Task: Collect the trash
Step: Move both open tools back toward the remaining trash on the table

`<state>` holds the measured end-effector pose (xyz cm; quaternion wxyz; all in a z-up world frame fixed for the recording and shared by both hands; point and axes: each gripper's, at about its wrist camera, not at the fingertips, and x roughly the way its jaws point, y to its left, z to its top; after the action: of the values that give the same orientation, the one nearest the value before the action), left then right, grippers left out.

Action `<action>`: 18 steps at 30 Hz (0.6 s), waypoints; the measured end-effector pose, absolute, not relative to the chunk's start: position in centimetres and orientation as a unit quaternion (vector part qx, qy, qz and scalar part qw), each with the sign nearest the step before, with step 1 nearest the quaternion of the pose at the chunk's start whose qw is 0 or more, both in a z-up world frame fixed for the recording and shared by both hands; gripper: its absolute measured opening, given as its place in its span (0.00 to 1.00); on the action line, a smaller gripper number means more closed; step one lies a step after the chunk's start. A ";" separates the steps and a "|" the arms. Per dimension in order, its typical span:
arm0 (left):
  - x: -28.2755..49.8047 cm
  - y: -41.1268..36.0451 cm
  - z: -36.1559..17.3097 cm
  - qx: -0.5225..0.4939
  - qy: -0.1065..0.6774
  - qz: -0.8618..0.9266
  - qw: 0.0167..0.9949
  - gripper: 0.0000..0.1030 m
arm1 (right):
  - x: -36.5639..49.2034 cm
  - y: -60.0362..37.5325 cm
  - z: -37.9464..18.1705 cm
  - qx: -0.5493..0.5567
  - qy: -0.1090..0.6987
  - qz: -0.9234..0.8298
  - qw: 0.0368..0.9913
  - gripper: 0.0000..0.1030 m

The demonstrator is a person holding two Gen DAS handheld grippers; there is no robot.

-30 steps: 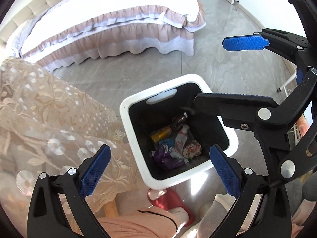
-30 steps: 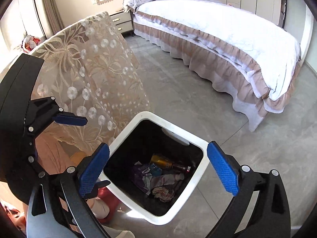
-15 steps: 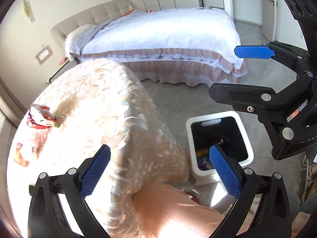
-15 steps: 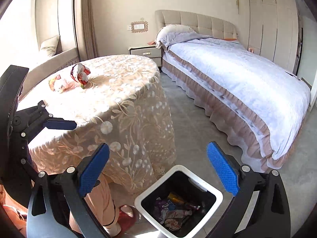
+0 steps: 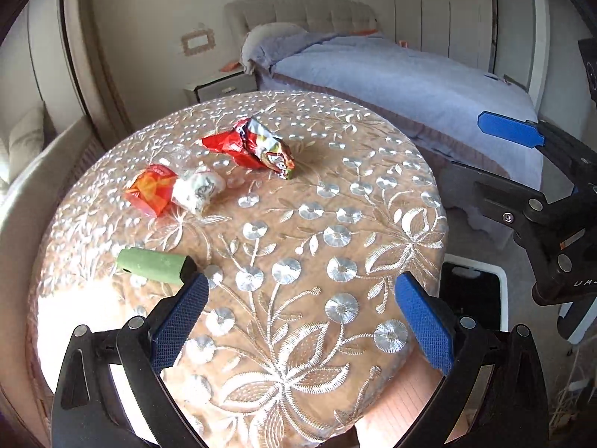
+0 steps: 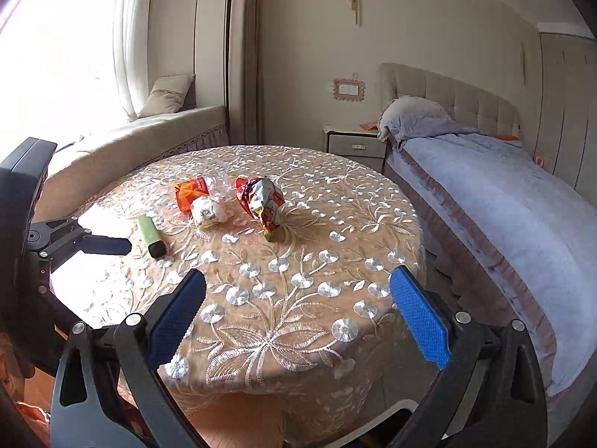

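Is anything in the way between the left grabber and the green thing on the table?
No, nothing visible. The left gripper is open and empty, and only bare tablecloth lies between it and the green marker, which sits just beyond its left finger.

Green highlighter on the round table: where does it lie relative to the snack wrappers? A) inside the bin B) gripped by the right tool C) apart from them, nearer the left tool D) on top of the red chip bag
C: the green highlighter lies alone on the tablecloth, clear of the red chip bag and orange wrapper, just ahead of the open left tool; the right tool is open too.
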<state>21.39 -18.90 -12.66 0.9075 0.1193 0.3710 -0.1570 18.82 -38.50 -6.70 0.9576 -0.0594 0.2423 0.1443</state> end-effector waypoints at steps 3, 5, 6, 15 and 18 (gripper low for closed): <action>21.9 -17.2 -12.2 0.093 0.372 -0.130 0.915 0.96 | 19.8 -36.9 -6.5 -0.064 0.242 0.165 0.954 0.95; 22.4 -15.8 -12.1 0.070 0.372 -0.106 0.919 0.96 | 20.6 -36.2 -6.5 -0.066 0.242 0.176 0.952 0.95; 22.8 -15.2 -12.1 0.056 0.374 -0.093 0.921 0.96 | 21.1 -35.8 -6.6 -0.067 0.242 0.179 0.951 0.95; 27.7 -10.3 -14.7 -0.079 0.412 0.025 0.907 0.96 | 26.5 -32.7 -8.0 -0.120 0.246 0.163 0.948 0.95; 29.5 -9.8 -15.8 -0.080 0.428 0.061 0.898 0.96 | 28.7 -31.6 -8.8 -0.143 0.249 0.162 0.944 0.95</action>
<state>29.51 -9.84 -15.77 0.8983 -0.0801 0.4277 0.0612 28.73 -31.57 -8.75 0.9440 -0.1433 0.2494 0.1618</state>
